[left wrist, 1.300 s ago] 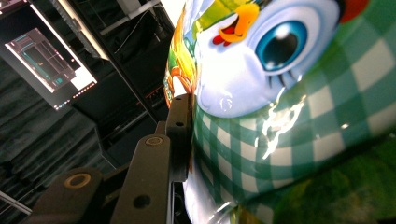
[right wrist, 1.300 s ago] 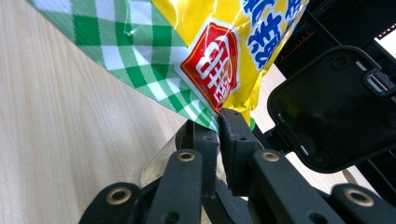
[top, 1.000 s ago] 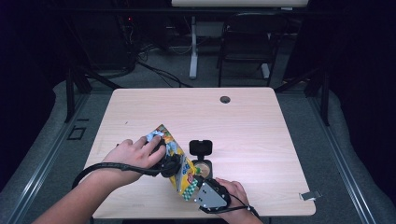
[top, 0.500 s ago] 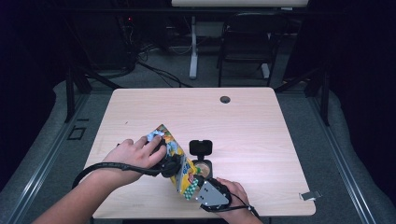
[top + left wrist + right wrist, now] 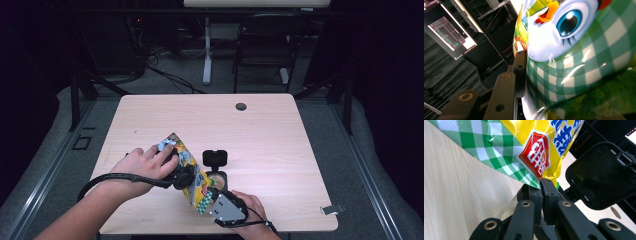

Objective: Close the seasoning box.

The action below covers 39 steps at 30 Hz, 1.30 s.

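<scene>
Wooden table (image 5: 280,135), dark room behind: snack bag held by both grippers at lower centre of the high view.

Right gripper (image 5: 541,185) has its jaws closed on a corner of the snack bag (image 5: 187,172). Left gripper (image 5: 182,176) has one visible jaw pressed flat against the bag's side; grip state cannot be determined. Bag is tilted above the table. Black-lidded container (image 5: 215,167) stands just right of the bag.

High view above the table (image 5: 280,135); both claw cameras pressed close against the shared snack bag (image 5: 192,175).
</scene>
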{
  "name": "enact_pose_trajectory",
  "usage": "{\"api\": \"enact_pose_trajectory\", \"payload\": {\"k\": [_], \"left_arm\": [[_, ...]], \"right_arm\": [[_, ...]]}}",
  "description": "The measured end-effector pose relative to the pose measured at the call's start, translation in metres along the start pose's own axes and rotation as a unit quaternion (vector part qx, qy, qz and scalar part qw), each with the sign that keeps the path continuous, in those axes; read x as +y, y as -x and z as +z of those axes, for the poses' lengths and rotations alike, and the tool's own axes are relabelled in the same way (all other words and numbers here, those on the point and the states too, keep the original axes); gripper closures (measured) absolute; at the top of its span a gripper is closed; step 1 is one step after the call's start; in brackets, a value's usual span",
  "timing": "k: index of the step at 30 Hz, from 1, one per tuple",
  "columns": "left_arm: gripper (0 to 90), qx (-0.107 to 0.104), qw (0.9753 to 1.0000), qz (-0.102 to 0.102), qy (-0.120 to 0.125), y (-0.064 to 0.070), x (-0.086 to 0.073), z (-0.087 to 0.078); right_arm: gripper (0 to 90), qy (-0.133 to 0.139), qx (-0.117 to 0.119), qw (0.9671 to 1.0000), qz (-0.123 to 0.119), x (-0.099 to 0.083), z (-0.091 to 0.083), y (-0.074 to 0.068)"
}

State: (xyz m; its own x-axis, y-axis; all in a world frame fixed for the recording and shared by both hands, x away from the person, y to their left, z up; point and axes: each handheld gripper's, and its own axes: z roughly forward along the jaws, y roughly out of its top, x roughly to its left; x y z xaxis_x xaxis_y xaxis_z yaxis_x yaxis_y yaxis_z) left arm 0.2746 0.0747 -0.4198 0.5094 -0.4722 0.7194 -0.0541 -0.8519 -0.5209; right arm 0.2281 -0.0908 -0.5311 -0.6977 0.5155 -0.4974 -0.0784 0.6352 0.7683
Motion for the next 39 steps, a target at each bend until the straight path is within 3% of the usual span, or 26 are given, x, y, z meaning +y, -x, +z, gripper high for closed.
{"api": "enact_pose_trajectory", "payload": {"k": [39], "left_arm": [[70.4,0.008,0.9999,0.009,-0.005,0.0005,0.0015,-0.0018]], "right_arm": [[87.6,0.002,0.006,1.0,0.003,0.001,0.0008,-0.0018]]}}
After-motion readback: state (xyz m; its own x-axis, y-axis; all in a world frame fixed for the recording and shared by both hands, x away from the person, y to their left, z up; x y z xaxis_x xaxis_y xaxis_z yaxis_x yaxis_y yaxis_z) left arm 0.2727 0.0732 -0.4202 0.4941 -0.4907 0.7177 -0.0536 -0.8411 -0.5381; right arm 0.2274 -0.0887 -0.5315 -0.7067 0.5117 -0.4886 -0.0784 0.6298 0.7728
